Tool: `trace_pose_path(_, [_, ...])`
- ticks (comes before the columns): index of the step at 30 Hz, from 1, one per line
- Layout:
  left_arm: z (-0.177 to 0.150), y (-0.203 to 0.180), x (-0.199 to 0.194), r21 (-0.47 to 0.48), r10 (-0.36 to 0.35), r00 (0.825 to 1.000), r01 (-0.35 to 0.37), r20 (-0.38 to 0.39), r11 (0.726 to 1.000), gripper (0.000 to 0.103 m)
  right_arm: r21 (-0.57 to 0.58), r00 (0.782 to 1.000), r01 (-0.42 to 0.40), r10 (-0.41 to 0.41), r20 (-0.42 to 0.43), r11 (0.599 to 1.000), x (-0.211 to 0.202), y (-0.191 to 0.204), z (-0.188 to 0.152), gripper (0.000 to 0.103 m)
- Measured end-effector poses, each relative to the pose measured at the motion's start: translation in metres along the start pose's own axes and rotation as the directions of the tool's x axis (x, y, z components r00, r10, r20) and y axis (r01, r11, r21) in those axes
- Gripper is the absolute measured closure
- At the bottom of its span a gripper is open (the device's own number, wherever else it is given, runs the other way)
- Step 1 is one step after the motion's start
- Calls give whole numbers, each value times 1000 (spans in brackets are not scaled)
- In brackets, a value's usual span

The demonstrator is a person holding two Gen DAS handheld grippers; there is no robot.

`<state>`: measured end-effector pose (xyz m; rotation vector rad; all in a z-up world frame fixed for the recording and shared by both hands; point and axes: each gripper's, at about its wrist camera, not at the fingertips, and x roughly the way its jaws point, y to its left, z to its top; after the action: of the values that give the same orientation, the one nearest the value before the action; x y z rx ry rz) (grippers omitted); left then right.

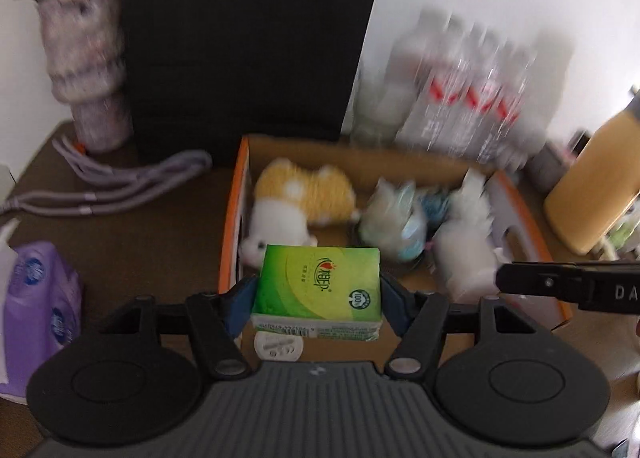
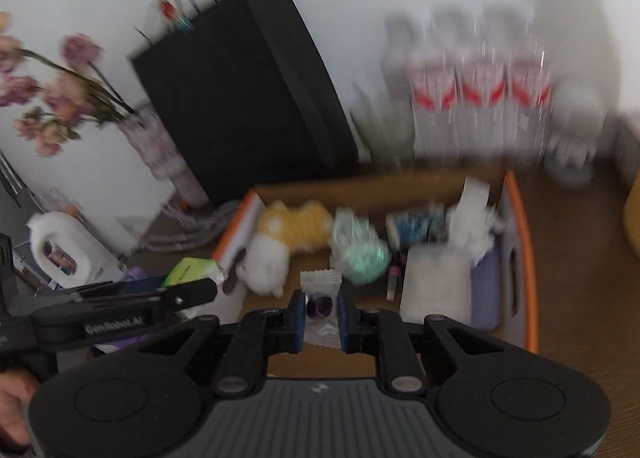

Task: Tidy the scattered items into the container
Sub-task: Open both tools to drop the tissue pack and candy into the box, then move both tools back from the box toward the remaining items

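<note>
Left hand-held gripper (image 1: 318, 300): jaws set wide apart, blue pads pressed on both sides of a green rectangular tissue pack (image 1: 318, 286); pack held level, clear of the counter.
Right hand-held gripper (image 2: 321, 318): jaws drawn nearly together on a small clear plastic sachet with a dark purple piece inside (image 2: 320, 308); sachet held upright between the pads.
Container: open cardboard box with orange edging (image 1: 528, 218), resting on the brown wood-grain counter (image 1: 132, 242).
Position of held items: tissue pack hangs over the box's near rim at the 7 o'clock corner; in the right wrist view the sachet hangs over the near part of the box interior, about 6 o'clock.
Box contents: yellow and white plush toy (image 1: 296, 202) at 10 o'clock; pale green crinkled wrapper (image 2: 360, 248) near centre; blue object (image 2: 416, 224) at 1 o'clock, too blurred to identify; white crumpled material (image 1: 468, 242) at 3 o'clock.
Gripper relation: the right gripper's black finger enters the left wrist view from 3 o'clock, just beside the box's right wall; the two tools are near, not touching.
Surroundings: tall black paper bag (image 1: 248, 42) behind the box at 12 o'clock; grey textured vase of pink flowers (image 1: 86, 70) at 10 o'clock; wrapped pack of clear water bottles with red labels (image 1: 472, 90) at 1 o'clock; purple soft tissue packet (image 1: 36, 306) on the counter at 8 o'clock.
Image quality: background blurred.
</note>
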<state>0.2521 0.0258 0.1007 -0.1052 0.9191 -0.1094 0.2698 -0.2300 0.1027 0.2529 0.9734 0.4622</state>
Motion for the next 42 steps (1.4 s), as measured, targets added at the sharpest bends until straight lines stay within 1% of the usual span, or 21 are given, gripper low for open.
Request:
trace_pose_path(2, [-1,-1,23,16,15,1000,-14,-26,1000,37,28,997,8,-6,-74,1000,35,-6,3,88])
trace_pose_path(6, [0,-7,53,52,63,994,-58,-87,997,36,27,983,93,-87,-162,995,91,-11,-2,88])
trace_pose_path(7, [0,-8,57,63,70,994,-64,-88,996,36,22,979,110,-104,-173,994,100,-11,-3,87])
trace_pose_path(9, [0,-11,59,82,52,996,-46,-75,996,30,30,977,118,-110,-185,993,113,-13,-4,84])
trace_pose_path(13, [3,-7,60,76,51,995,-45,-80,996,30,58,978,102,-90,-186,993,122,-15,-7,82])
trace_pose_path(14, [5,-4,58,65,49,995,-43,-83,997,30,62,978,98,-84,-190,993,123,-15,-7,80])
trace_pose_path(16, [10,0,54,46,52,995,-48,-83,998,30,92,979,91,-72,-190,992,118,-17,-5,63])
trace_pose_path(21, [19,4,33,35,78,995,-76,-67,997,27,95,985,101,-87,-147,990,87,-12,7,53])
trace_pose_path(23, [22,6,25,24,71,995,-70,-72,997,25,77,985,129,-119,-123,989,70,-9,13,46])
trace_pose_path(24, [23,6,21,18,73,995,-72,-75,997,19,63,984,149,-141,-112,987,61,-9,16,40])
trace_pose_path(25, [24,6,17,15,76,994,-75,-75,997,16,45,980,173,-168,-107,984,54,-10,19,35])
trace_pose_path(26, [24,6,13,16,78,994,-77,-75,997,13,30,975,200,-196,-102,979,46,-11,21,33])
trace_pose_path(28, [24,5,7,20,85,994,-84,-70,996,12,21,964,252,-249,-96,968,36,-17,25,24])
trace_pose_path(30, [21,4,1,11,87,994,-87,-67,996,7,39,956,283,-278,-94,958,25,-30,22,20])
trace_pose_path(33, [15,0,-4,6,106,993,-106,-55,994,7,67,949,304,-297,-102,950,14,-45,12,20])
trace_pose_path(35, [9,-5,-15,-4,135,991,-135,8,991,6,62,947,315,-308,-95,947,10,-45,3,20])
trace_pose_path(37, [0,-12,-32,4,148,981,-150,122,989,5,33,947,319,-317,-46,947,2,-36,-4,21])
trace_pose_path(38, [-7,-16,-41,15,152,969,-158,195,987,3,15,948,317,-317,11,948,-3,-30,-9,21])
trace_pose_path(39, [-15,-20,-50,31,147,953,-161,267,986,1,-10,946,314,-312,93,949,-10,-23,-15,20])
trace_pose_path(41, [-29,-28,-63,49,138,909,-171,394,984,1,-77,925,302,-272,264,950,-24,-8,-31,20])
trace_pose_path(42, [-35,-31,-68,49,135,887,-174,441,984,1,-110,915,287,-238,327,951,-28,-2,-39,20])
